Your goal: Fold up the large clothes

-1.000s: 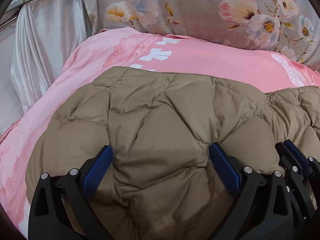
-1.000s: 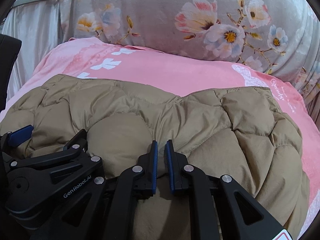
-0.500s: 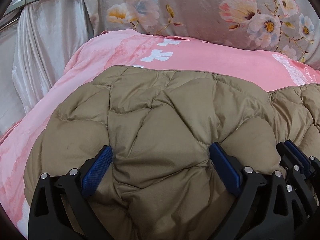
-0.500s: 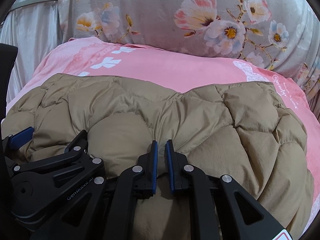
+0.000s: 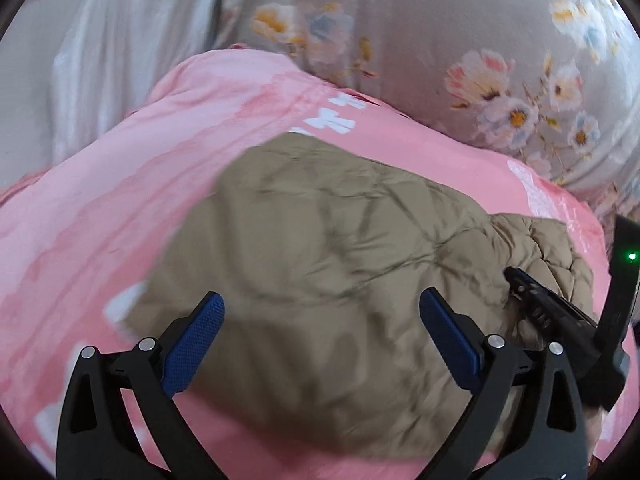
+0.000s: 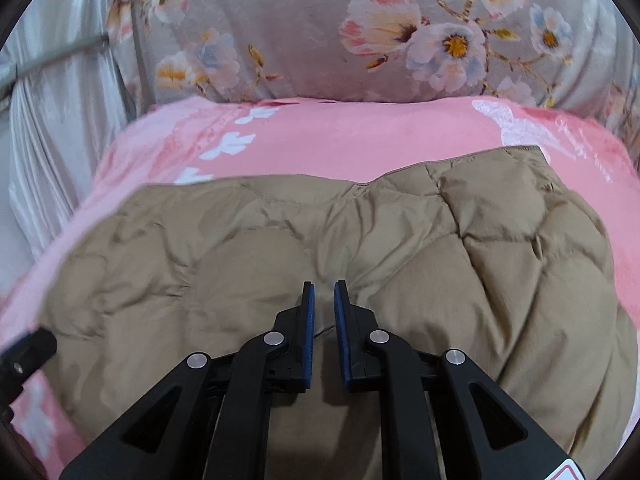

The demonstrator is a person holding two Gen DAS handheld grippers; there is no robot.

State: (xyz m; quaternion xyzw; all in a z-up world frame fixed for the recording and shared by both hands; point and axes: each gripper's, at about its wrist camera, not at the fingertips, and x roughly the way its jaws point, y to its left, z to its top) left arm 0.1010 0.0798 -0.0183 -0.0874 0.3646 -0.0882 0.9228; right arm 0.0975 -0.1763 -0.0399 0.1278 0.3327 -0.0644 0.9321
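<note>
In your left wrist view, a pink blanket covers the bed, with a grey floral cover heaped behind it and pale satin drapery at upper left. The picture is blurred. The tan quilted jacket lies bunched on the blanket, filling the middle. Your left gripper hangs over its near part with the fingers spread wide; they grip nothing and the jacket's fabric shows between them below. At the right edge the black tip of your right gripper sits against the jacket's folded side, beside a dark housing with a green light.

In your right wrist view, the same floral cover rises behind the pink blanket, drapery at left. The jacket spreads across the blanket, its far edge straight, its right side puffed and rounded. Your right gripper has its fingers nearly together with a narrow gap; whether they pinch any fabric you cannot tell. A black part of the left gripper pokes in at the left edge.
</note>
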